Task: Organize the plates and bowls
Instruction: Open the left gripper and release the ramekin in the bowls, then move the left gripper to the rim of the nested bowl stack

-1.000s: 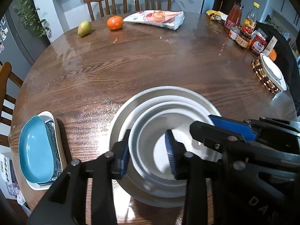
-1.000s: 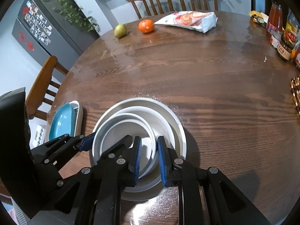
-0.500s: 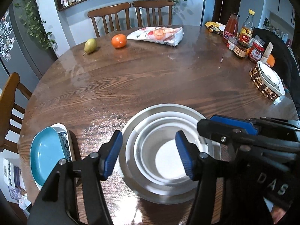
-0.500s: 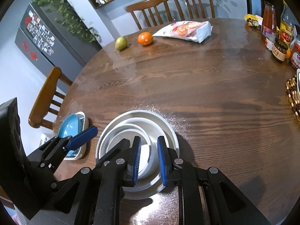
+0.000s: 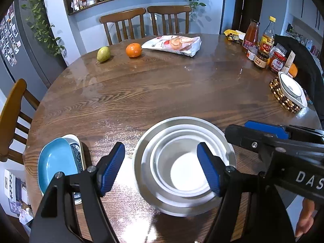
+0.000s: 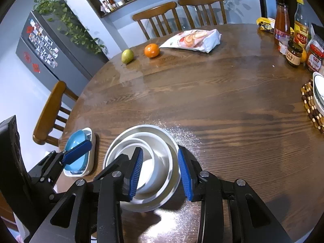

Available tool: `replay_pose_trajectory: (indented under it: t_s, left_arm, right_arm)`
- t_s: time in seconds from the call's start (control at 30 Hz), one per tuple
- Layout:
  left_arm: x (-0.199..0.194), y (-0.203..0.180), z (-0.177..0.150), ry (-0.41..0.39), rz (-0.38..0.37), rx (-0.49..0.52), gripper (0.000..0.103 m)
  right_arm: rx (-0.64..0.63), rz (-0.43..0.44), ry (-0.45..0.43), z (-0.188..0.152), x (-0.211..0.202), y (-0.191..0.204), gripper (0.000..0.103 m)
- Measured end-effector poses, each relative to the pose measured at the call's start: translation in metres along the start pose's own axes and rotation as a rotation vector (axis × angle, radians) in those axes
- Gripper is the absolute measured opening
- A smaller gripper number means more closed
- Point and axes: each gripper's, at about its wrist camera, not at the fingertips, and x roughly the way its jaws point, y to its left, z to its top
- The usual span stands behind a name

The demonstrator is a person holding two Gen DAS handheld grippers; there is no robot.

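Three white bowls point(image 5: 183, 174) sit nested on the round wooden table point(image 5: 162, 93), near its front edge. My left gripper point(image 5: 160, 169) hovers over the nested bowls point(image 6: 162, 147), jaws opening wide, one pad point(image 5: 111, 168) left of the rim and the other above the right side, touching nothing. My right gripper point(image 6: 160, 172) is at the bowls' right side. Its jaws are opening, with the rim between the pads but not pressed. A blue dish point(image 5: 56, 162) lies on a white patterned plate point(image 5: 78, 151) at the left edge.
At the far side lie a pear point(image 5: 103, 54), an orange point(image 5: 133, 50) and a snack bag point(image 5: 174, 44). Jars and bottles point(image 5: 263, 48) and a white dish on a beaded trivet point(image 5: 291, 91) stand at the right. Wooden chairs ring the table. A hand point(image 5: 305, 218) shows at bottom right.
The left jaws spread wide from around the bowls' left rim. The right jaws, nearly shut on the right rim before, have parted. Both grippers have drawn back and up a little.
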Motion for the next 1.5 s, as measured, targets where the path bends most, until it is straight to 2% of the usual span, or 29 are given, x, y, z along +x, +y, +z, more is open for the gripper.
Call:
replay_pose_trajectory:
  t_s: [0.1, 0.27, 0.37, 0.43, 0.5, 0.73, 0.83, 1.03, 1.27, 1.5]
  left_arm:
    - [-0.001, 0.005, 0.000, -0.001, 0.008, -0.014, 0.079]
    - [-0.001, 0.015, 0.000, 0.015, 0.023, -0.046, 0.088]
    - [-0.002, 0.022, -0.002, 0.038, 0.018, -0.062, 0.089]
    - [-0.002, 0.027, -0.003, 0.054, 0.017, -0.071, 0.094]
    - [-0.005, 0.037, -0.005, 0.057, 0.022, -0.103, 0.100]
    - [-0.004, 0.071, -0.010, 0.101, 0.042, -0.225, 0.102]
    - [0.002, 0.077, -0.013, 0.138, -0.001, -0.257, 0.102]
    - [0.013, 0.085, -0.020, 0.201, -0.018, -0.319, 0.101]
    - [0.023, 0.093, -0.026, 0.244, 0.025, -0.344, 0.100]
    - [0.034, 0.092, -0.027, 0.295, 0.005, -0.345, 0.098]
  right_arm:
    - [0.013, -0.011, -0.006, 0.000, -0.002, -0.003, 0.053]
    - [0.022, -0.021, 0.000, 0.001, -0.002, -0.008, 0.057]
    - [0.018, -0.023, 0.009, 0.001, -0.001, -0.011, 0.058]
    - [0.012, -0.031, 0.014, 0.001, -0.002, -0.013, 0.060]
    - [0.009, -0.039, 0.015, 0.001, -0.003, -0.016, 0.066]
    - [0.055, -0.065, 0.060, -0.002, 0.001, -0.039, 0.067]
    - [0.054, -0.049, 0.097, -0.005, 0.007, -0.042, 0.067]
    - [0.086, -0.028, 0.142, -0.011, 0.019, -0.049, 0.067]
    - [0.108, -0.020, 0.178, -0.016, 0.032, -0.056, 0.067]
    - [0.128, 0.013, 0.199, -0.014, 0.038, -0.061, 0.067]
